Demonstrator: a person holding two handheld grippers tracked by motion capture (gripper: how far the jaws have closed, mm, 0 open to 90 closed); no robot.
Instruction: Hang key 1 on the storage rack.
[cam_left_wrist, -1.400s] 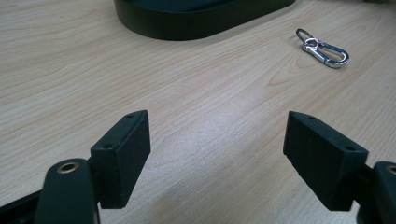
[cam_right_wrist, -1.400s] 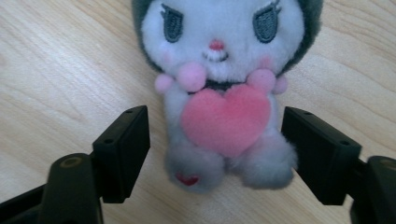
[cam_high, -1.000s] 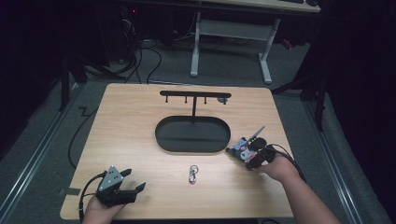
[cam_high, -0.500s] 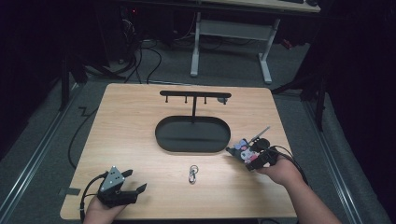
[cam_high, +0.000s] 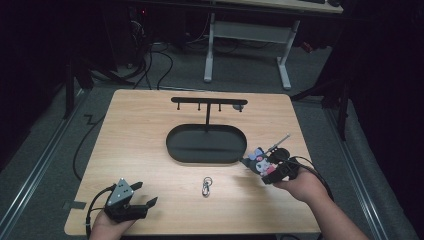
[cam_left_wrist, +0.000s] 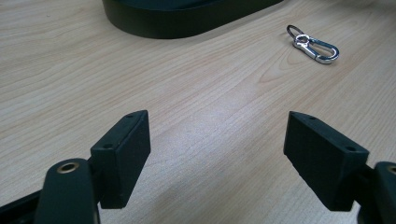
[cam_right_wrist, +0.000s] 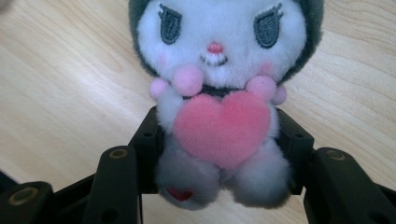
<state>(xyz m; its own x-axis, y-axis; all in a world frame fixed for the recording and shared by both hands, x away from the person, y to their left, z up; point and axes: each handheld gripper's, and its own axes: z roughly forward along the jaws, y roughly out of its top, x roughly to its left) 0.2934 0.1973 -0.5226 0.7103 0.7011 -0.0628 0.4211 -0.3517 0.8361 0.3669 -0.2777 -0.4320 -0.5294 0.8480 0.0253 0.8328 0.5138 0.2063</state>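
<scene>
The right gripper clamps a plush doll holding a pink heart, at the table's four o'clock. The left gripper, jaws apart, rests at seven o'clock. A silver carabiner lies between them.

My right gripper is holding a small plush toy just beside the black oval tray of the hook stand. My left gripper, jaws parted, is resting at the bench corner. A metal clip is lying between them.
</scene>
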